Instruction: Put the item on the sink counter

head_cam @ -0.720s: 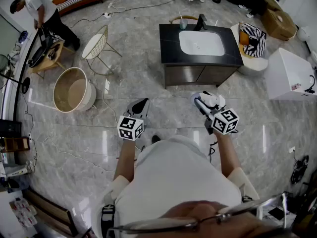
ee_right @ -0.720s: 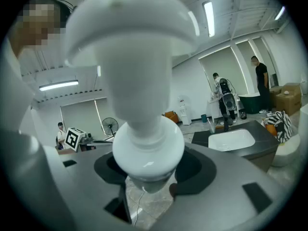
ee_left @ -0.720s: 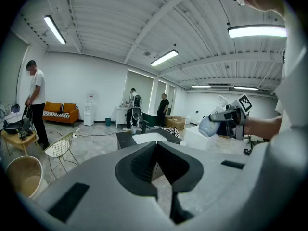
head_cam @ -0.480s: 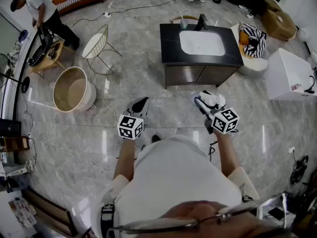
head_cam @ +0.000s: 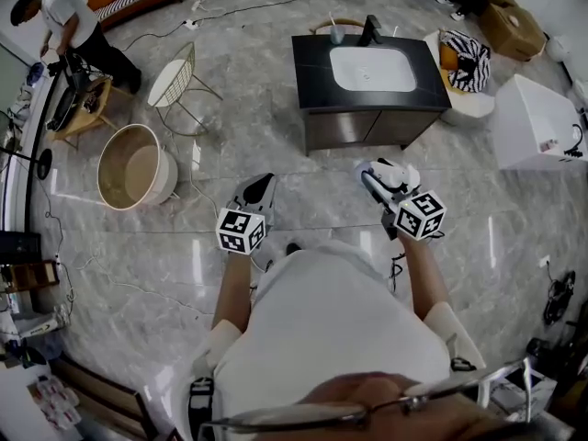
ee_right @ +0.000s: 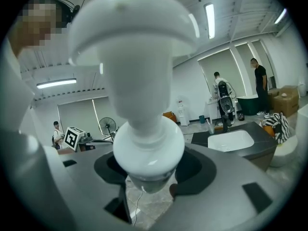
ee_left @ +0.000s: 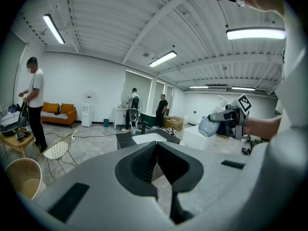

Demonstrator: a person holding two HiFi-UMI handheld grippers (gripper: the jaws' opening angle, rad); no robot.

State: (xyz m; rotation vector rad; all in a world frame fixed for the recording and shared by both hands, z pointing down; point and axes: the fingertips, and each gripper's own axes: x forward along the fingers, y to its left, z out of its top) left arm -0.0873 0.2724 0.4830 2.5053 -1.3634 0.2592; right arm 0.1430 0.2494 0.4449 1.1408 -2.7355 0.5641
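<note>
The right tool (head_cam: 382, 180) pinches a white bottle (head_cam: 397, 178) over the marble floor (head_cam: 303, 200), well apart from the sink surface (head_cam: 312, 67).
In the right gripper view the right tool's (ee_right: 149, 173) jaws press on the rounded body of the white bottle (ee_right: 144, 100), whose wide cap fills the upper frame. At centre left of the head view the left tool (head_cam: 258, 190) has its jaws pressed together with nothing between them, as the left gripper view confirms (ee_left: 156, 147). The dark sink surface with its white basin (head_cam: 372, 69) stands at upper centre. A wire chair (head_cam: 179, 81) and a round tub (head_cam: 138, 165) sit at left.
</note>
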